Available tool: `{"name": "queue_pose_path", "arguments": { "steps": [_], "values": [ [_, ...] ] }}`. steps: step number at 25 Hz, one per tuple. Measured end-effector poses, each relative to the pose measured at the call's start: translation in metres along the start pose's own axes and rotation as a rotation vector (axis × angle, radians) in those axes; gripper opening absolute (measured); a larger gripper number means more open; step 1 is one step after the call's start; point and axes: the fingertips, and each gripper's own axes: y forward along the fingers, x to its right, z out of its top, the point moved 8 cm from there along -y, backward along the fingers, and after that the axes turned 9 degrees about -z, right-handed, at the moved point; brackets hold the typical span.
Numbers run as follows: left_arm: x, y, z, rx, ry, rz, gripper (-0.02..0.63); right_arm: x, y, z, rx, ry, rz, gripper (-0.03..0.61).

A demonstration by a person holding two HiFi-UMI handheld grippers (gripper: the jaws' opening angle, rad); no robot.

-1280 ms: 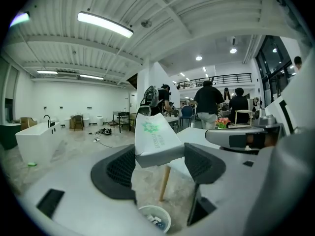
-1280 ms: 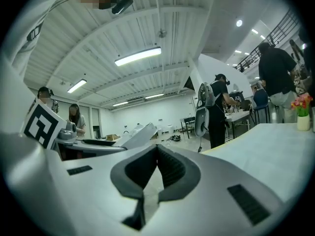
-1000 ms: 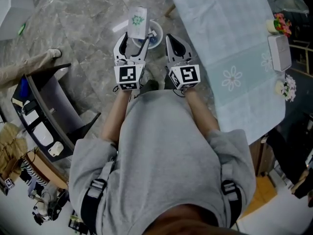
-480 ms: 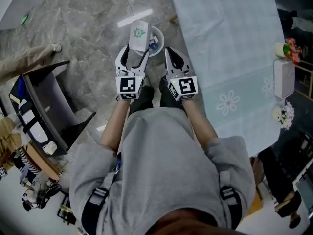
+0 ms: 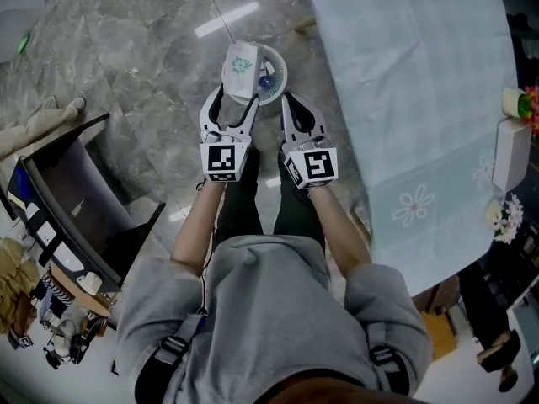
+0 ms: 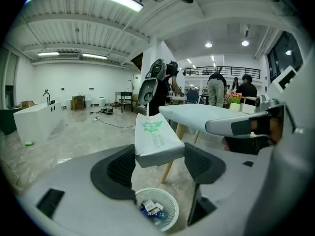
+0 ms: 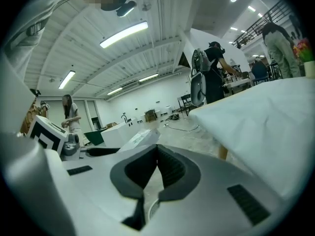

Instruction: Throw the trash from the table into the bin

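A white carton with a green logo (image 5: 240,67) is clamped between the pads of my left gripper (image 5: 236,93), sticking out forward past the fingertips. In the left gripper view the carton (image 6: 156,137) hangs just above a white mesh bin (image 6: 158,211) that holds several bits of trash. From the head view the bin (image 5: 274,81) stands on the marble floor, partly hidden by the carton. My right gripper (image 5: 288,101) is alongside, to the right of the left one, its jaws shut with nothing in them (image 7: 157,167). The carton (image 7: 139,138) shows beyond them.
The table with a pale cloth (image 5: 421,99) fills the right side; a white box (image 5: 510,153) and flowers (image 5: 504,219) sit at its far edge. A black chair (image 5: 76,200) stands to the left, and someone's shoe (image 5: 74,104) beside it. People stand in the background (image 6: 215,88).
Both grippers have gone down and forward together, the carton still in the left one. The carton now hangs over the bin's near rim, and the person has bent lower.
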Motion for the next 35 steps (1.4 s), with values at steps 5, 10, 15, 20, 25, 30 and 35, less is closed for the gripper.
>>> {"name": "queue_pose_path", "arguments": {
  "steps": [5, 10, 15, 20, 25, 30, 35],
  "values": [
    [-0.019, 0.01, -0.048, -0.013, -0.02, 0.0, 0.319, 0.004, 0.021, -0.039, -0.018, -0.01, -0.019, 0.006],
    [-0.027, 0.025, -0.083, -0.053, -0.039, -0.013, 0.319, 0.007, 0.027, -0.06, -0.044, -0.008, -0.026, 0.006],
    [-0.032, 0.042, -0.121, -0.09, -0.051, -0.024, 0.319, 0.007, 0.032, -0.089, -0.074, 0.008, -0.022, 0.006],
    [-0.037, 0.069, -0.163, -0.118, -0.05, -0.046, 0.319, 0.017, 0.042, -0.124, -0.103, 0.009, -0.031, 0.006],
    [-0.045, 0.099, -0.214, -0.163, -0.037, -0.087, 0.319, 0.026, 0.048, -0.155, -0.125, 0.018, -0.068, 0.006],
    [-0.051, 0.124, -0.262, -0.206, -0.054, -0.099, 0.319, 0.035, 0.043, -0.176, -0.158, 0.026, -0.083, 0.006],
    [-0.052, 0.144, -0.303, -0.264, -0.074, -0.097, 0.319, 0.045, 0.033, -0.179, -0.161, 0.024, -0.101, 0.006]
  ]
}}
